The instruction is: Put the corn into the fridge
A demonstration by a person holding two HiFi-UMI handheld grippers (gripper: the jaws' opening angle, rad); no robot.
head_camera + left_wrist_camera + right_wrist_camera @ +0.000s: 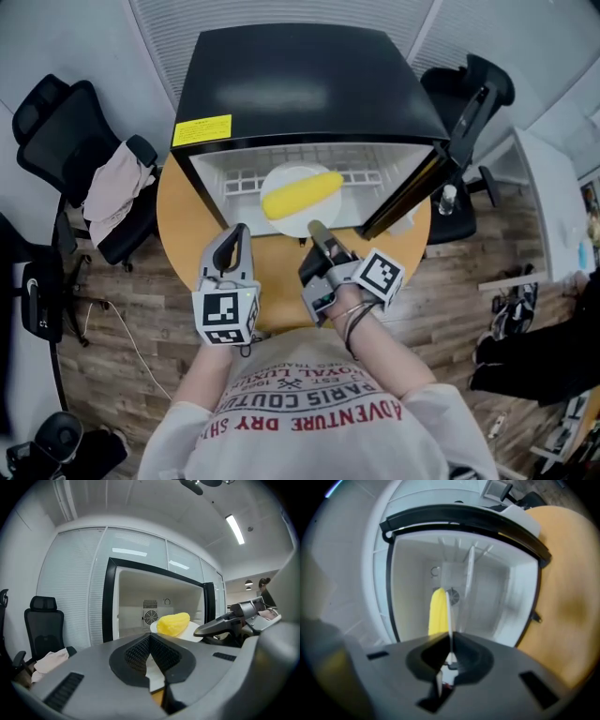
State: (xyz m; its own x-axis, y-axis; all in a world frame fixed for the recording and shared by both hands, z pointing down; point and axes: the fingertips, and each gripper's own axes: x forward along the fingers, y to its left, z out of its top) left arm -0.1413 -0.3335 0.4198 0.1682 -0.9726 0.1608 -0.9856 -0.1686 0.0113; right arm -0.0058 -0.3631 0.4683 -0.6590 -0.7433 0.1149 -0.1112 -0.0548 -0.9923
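A yellow corn cob (pixel 302 194) lies on a white plate (pixel 286 175) held at the mouth of the open black mini fridge (pixel 300 84). My right gripper (pixel 317 228) is shut on the plate's near rim. In the right gripper view the plate (pixel 449 613) runs edge-on out of the right gripper (pixel 451 637), with the corn (pixel 437 613) on its left side. My left gripper (pixel 236 234) hangs shut and empty just left of the plate. From the left gripper (pixel 151 637) I see the corn (pixel 173 623) and the plate (pixel 192 632) ahead, in front of the fridge's white interior.
The fridge stands on a round wooden table (pixel 187 216). Its door (pixel 412 192) is swung open to the right, with a bottle (pixel 448 199) beside it. A black office chair draped with cloth (pixel 112 187) stands at the left, another chair (pixel 473 94) at the back right.
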